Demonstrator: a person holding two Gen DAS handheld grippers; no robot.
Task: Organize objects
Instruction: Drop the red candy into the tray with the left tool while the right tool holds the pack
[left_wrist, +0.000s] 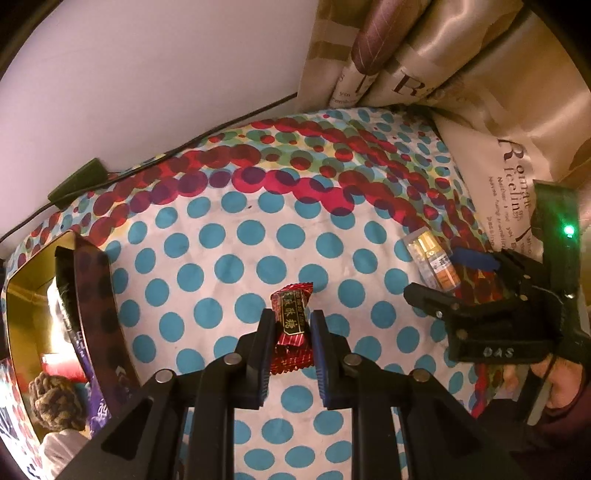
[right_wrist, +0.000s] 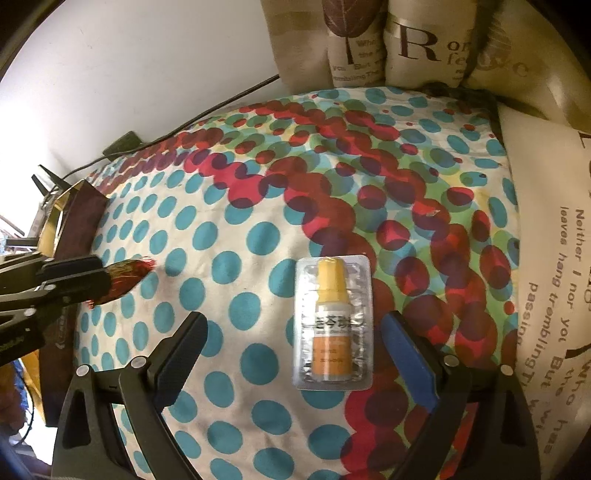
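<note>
My left gripper (left_wrist: 293, 325) is shut on a red wrapped candy (left_wrist: 291, 325) and holds it over the dotted bedspread (left_wrist: 236, 236). In the right wrist view that gripper (right_wrist: 99, 278) comes in from the left with the candy (right_wrist: 127, 277) sticking out of its tip. A small orange-capped bottle in a clear blister pack (right_wrist: 332, 325) lies flat on the bedspread. My right gripper (right_wrist: 291, 354) is open, its fingers either side of the pack without touching it. The pack (left_wrist: 434, 260) and right gripper (left_wrist: 454, 273) also show in the left wrist view.
An open tin box (left_wrist: 96, 295) with a gold inside stands at the left edge of the bed; it also shows in the right wrist view (right_wrist: 79, 218). Printed pillows (right_wrist: 417, 40) lie at the back and right. A black cable and adapter (left_wrist: 77, 182) run along the wall.
</note>
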